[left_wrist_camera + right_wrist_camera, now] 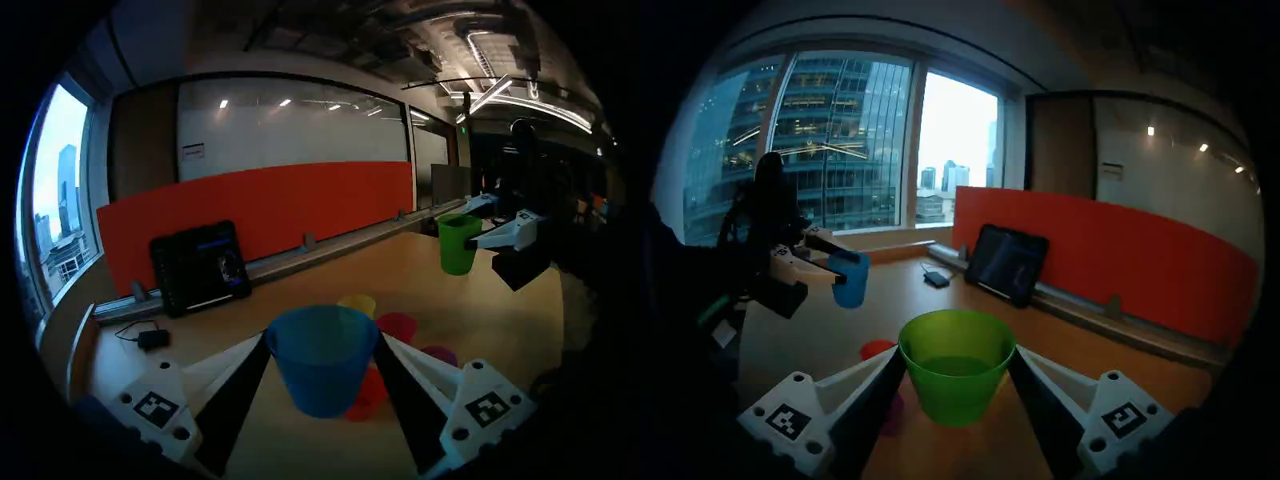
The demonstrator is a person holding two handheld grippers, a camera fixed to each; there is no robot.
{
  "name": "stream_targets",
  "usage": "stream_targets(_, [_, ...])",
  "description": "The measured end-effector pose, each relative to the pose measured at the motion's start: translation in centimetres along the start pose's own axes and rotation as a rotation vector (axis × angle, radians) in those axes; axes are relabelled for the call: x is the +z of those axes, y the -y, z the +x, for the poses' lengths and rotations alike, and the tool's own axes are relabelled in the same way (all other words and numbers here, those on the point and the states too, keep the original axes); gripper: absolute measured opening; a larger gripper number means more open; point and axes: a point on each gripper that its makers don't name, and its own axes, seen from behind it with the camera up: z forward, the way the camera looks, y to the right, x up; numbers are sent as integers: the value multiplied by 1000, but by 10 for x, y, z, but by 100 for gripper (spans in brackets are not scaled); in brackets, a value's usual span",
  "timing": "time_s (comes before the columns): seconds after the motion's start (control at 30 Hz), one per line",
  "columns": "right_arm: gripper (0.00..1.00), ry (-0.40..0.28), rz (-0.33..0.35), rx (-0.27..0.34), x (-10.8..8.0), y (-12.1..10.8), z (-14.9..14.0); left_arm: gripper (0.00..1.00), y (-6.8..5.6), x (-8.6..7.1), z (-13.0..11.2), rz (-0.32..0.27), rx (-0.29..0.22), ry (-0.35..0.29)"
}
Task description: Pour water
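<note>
A wooden table (496,312) fronts an orange partition (264,204) beside tall windows (840,144).

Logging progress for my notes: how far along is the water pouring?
Done: both cups are picked up, the blue cup in the left hand-held gripper, the green cup in the right hand-held gripper. In hand: both held upright, apart. Left: tipping the green cup's water into the blue one.

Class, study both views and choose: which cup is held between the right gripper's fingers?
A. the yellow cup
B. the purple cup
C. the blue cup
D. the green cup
D: the green cup sits clamped between the fingers of the right gripper, while the blue cup is in the left gripper.
</note>
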Motion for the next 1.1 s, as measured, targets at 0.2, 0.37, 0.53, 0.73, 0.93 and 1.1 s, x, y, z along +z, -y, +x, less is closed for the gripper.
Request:
stream_targets(0.2, [91, 58, 8, -6, -2, -1, -20, 89, -6, 3, -20, -23, 6, 53])
stream_targets(0.37, [91, 90, 14, -7, -4, -2, -31, 89, -12, 4, -37, -35, 30, 102])
stream_targets(0.53, [91, 124, 18, -2, -4, -5, -45, 89, -22, 4, -54, -59, 51, 153])
stream_targets(0.73, [91, 156, 31, 1, -3, -3, -59, 89, -31, 4, -78, -83, 74, 217])
stream_targets(0.93, [91, 185, 41, -2, -1, -1, -71, 89, -33, 5, -95, -96, 87, 260])
stream_targets(1.1, [91, 208, 44, 2, 1, -1, -82, 89, -33, 7, -108, -105, 83, 292])
